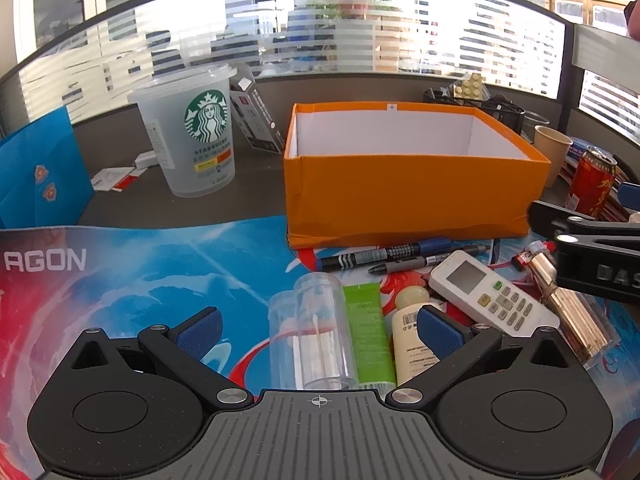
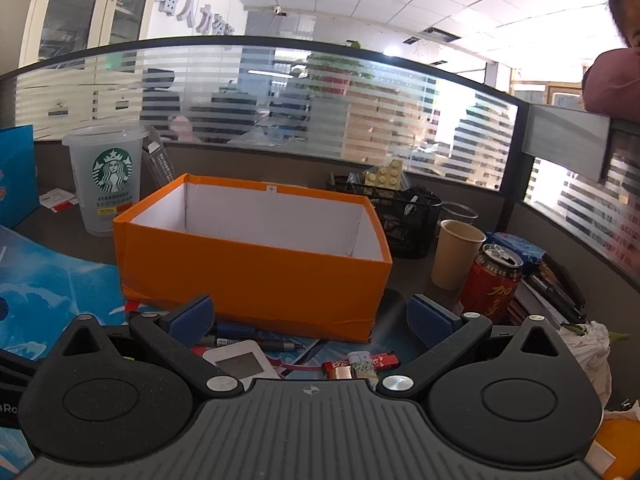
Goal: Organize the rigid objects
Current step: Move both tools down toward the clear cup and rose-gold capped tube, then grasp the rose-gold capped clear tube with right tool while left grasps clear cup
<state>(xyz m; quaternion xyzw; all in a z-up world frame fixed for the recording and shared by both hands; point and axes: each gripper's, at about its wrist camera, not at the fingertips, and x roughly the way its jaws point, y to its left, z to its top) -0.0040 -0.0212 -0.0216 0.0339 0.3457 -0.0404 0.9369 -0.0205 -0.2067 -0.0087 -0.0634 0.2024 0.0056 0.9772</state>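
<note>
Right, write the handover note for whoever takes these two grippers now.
Left gripper: open, empty, hovering over the clear tube on the mat.
Right gripper: open, empty, in front of the orange box.
Done: nothing visibly packed; what shows of the box interior is bare.
Left: the clear tube, green tube, cream bottle, white remote, two pens, gold case and red lighter all lie on the mat before the box.
</note>
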